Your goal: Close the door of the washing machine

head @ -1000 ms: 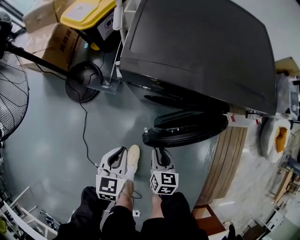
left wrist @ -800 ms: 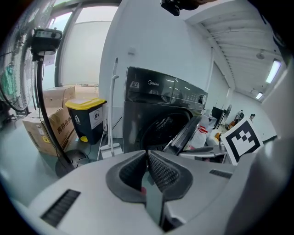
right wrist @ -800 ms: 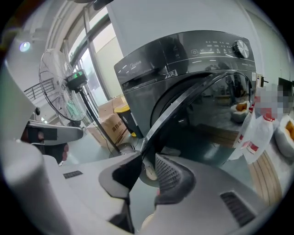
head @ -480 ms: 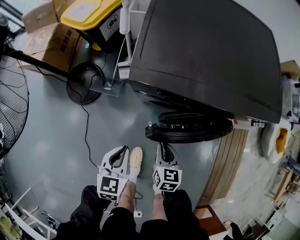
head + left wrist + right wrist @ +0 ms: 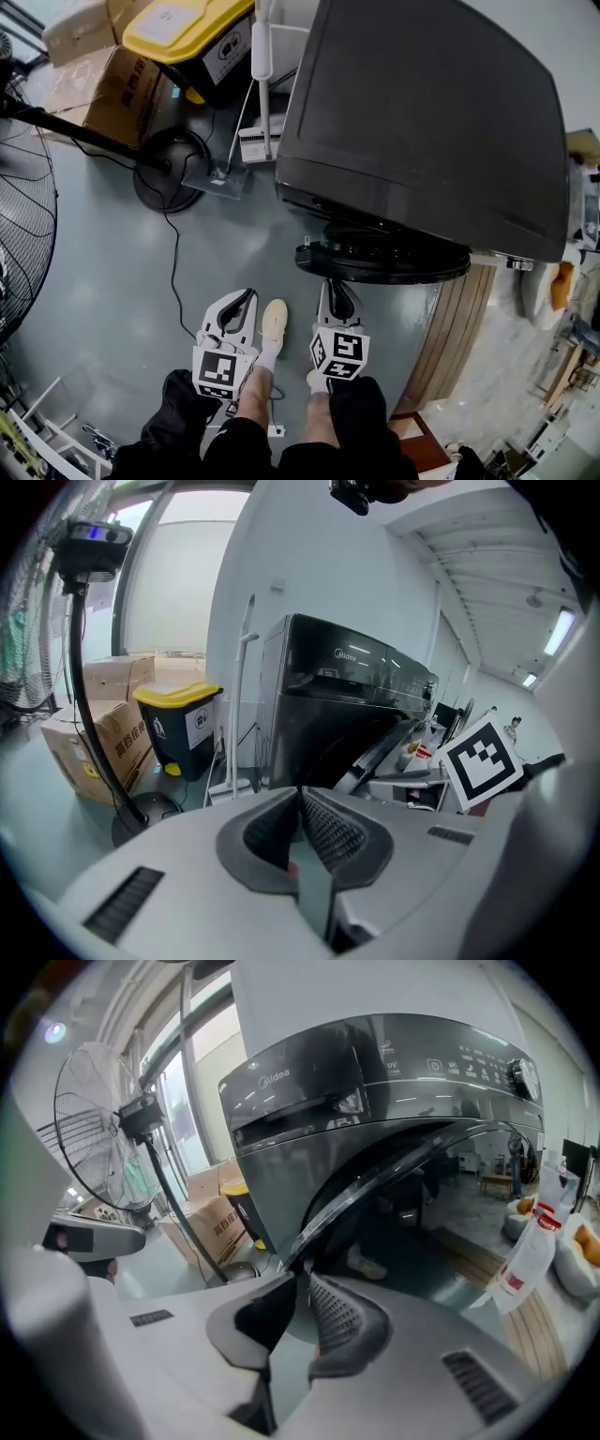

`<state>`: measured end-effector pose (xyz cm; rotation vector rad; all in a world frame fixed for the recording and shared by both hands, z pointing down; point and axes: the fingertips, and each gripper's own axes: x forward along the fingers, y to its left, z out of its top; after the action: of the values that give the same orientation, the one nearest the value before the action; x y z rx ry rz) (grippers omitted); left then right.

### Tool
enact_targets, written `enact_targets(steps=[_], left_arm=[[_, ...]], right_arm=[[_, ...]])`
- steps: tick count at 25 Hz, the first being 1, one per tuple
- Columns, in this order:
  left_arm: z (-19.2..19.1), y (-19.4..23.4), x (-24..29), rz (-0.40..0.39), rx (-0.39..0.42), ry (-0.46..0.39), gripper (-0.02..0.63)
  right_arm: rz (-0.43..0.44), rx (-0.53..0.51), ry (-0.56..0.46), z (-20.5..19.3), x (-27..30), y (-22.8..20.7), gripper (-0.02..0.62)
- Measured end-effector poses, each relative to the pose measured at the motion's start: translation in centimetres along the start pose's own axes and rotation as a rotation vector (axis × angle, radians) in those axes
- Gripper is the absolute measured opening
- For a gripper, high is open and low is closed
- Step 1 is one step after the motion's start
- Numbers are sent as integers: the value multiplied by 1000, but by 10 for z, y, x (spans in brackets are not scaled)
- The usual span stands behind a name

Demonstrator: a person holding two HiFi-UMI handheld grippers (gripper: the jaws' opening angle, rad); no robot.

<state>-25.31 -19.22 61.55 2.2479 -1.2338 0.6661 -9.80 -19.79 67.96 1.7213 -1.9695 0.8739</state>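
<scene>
The dark grey washing machine (image 5: 431, 112) fills the upper right of the head view. Its round door (image 5: 384, 261) hangs partly open at the front. My right gripper (image 5: 336, 289) sits just below the door's rim. In the right gripper view the door (image 5: 403, 1166) slants down to my right gripper's (image 5: 302, 1279) tips. Those jaws have just been closing. They stand a narrow slit apart with nothing between them. Whether they touch the door I cannot tell. My left gripper (image 5: 246, 296) hangs over bare floor left of the door, its jaws (image 5: 300, 794) shut and empty.
A fan's round base (image 5: 167, 164) and its cable (image 5: 173, 272) lie on the floor to the left. A yellow-lidded bin (image 5: 192, 33) and cardboard boxes (image 5: 103, 84) stand behind it. A wooden platform (image 5: 459, 328) lies on the right. The person's shoe (image 5: 274, 323) is between the grippers.
The door has swung nearer to the machine's front. Both grippers have moved forward toward the machine, the right one following the door. The right jaws have narrowed.
</scene>
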Motion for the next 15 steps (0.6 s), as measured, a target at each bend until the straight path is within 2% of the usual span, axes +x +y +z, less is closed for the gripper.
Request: enact_targets(steps=[15], left_arm=[[16,16,20,-10,-7,-5,32]], right_arm=[[-18,-10,-25,29,31,-2,54]])
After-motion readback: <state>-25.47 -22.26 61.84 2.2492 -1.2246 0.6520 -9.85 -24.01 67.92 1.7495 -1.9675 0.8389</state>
